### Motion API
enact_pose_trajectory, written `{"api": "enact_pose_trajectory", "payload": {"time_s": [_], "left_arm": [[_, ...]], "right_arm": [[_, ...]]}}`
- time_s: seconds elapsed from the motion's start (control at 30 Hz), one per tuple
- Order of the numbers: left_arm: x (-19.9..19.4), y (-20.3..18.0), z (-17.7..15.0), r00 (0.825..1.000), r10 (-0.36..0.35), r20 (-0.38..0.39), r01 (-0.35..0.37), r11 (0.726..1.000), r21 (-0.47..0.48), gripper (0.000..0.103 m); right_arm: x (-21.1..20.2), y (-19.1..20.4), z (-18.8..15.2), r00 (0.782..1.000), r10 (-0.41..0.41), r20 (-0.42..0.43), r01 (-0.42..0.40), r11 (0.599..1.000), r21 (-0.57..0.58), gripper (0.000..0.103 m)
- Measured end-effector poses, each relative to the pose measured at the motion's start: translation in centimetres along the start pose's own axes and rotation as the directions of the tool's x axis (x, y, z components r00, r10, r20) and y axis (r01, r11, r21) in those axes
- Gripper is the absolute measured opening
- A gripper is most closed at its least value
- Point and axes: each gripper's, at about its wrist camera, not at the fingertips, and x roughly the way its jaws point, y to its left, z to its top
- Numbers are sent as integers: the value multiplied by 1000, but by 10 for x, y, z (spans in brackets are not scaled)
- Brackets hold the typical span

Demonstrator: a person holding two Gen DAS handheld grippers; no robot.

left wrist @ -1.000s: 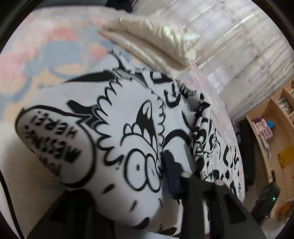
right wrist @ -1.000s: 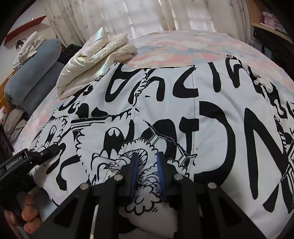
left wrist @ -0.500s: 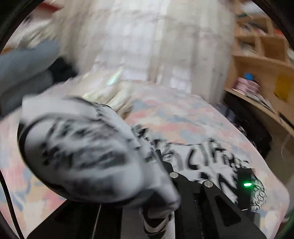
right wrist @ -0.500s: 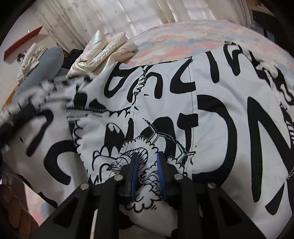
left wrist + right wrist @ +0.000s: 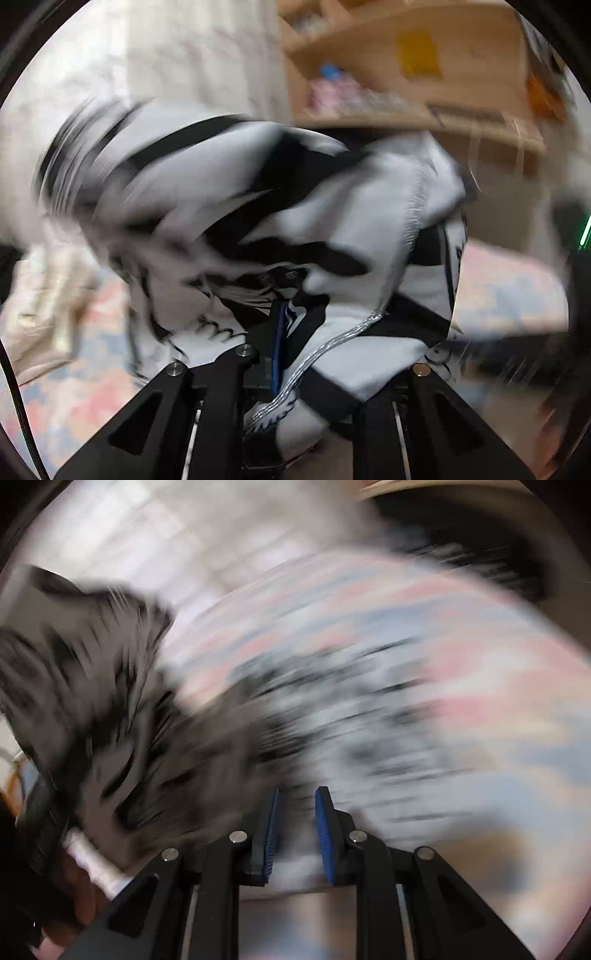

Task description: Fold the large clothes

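Both wrist views heavily motion-blurred; detail limited.

Garment (image 5: 369,221): white cloth with bold black print, lifted off the bed and bunched in front of the left gripper (image 5: 284,325). No clear long axis while gathered; the mass runs roughly from upper left to lower right across the left wrist view. A stitched hem (image 5: 415,214) with silvery thread runs down from the upper right, curves past the jaws and ends low at centre. Cloth reads as soft knit, thick folds, rounded bulges.

Left gripper: jaws nearly together, clamped on a fold of the garment; the jaws have just been closing and then eased slightly, cloth between them throughout. One blue pad (image 5: 276,354) shows as a thin strip beside the pinched fabric.

Right gripper (image 5: 295,812): jaws a narrow gap apart, blue ribbed pads (image 5: 324,838) visible. Pale blurred material lies between and behind them; cannot tell whether the pads press on it.

In the right wrist view the garment (image 5: 110,720) sweeps as a grey-black smear at left, over the bed (image 5: 461,664), whose cover is pastel pink, blue and cream patches. Bare cover lies to the right of the cloth.

Surroundings: pale curtain (image 5: 192,55) behind, wooden shelves (image 5: 424,74) at upper right, cream folded bedding (image 5: 48,295) at left edge. A hand (image 5: 77,890) shows at lower left of the right wrist view.
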Motion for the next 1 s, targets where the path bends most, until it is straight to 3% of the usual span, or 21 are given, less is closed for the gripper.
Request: {"api": "enact_pose_trajectory", "payload": {"time_s": [0.1,0.2,0.27,0.33,0.37,0.43,0.47,0.53,0.67,0.77,0.87,0.93,1.0], "left_arm": [[63,-34,-28,980,-21,-200,37,996,78,13],[68,-42,-39,983,42,-181,-21,993,118,16],[58,-35,-35,982,21,-185,-3,995,96,21],[43,-20,-32,975,-42,-216,53,998,44,38],[32,-11,-32,971,-78,-227,80,997,2,44],[4,-2,-35,972,-116,-205,105,993,-62,70],[-14,-8,-41,975,-118,-188,105,991,-77,74],[-48,3,-48,986,-108,-128,94,989,-113,75],[-76,38,-58,997,-38,-69,23,978,-207,75],[-84,75,-60,998,14,-57,-30,952,-304,75],[-71,108,-59,996,22,-88,-55,918,-393,62],[-62,124,-61,995,2,-98,-44,905,-422,53],[-50,132,-63,993,-17,-119,-37,898,-438,50]], "right_arm": [[-17,-48,2,994,-99,43,94,991,95,21],[-15,-66,-3,994,-111,7,109,984,141,21],[-11,-64,-6,996,-88,-14,89,987,135,21],[-11,-59,-10,998,-57,-26,60,991,119,29],[-11,-57,-11,999,-40,-33,44,992,116,38],[-9,-56,-9,999,-30,-31,33,992,119,40],[-9,-56,-8,999,-28,-32,32,992,126,40],[-13,-66,-12,999,-14,-42,21,987,158,40],[-12,-73,-5,999,15,-45,-5,975,222,42],[-24,-75,-8,999,51,-5,-48,966,253,56],[-30,-69,-7,989,148,24,-149,949,277,65],[-22,-61,-4,979,204,2,-196,938,284,67],[-7,-53,-1,971,235,-34,-215,933,290,67]]}}
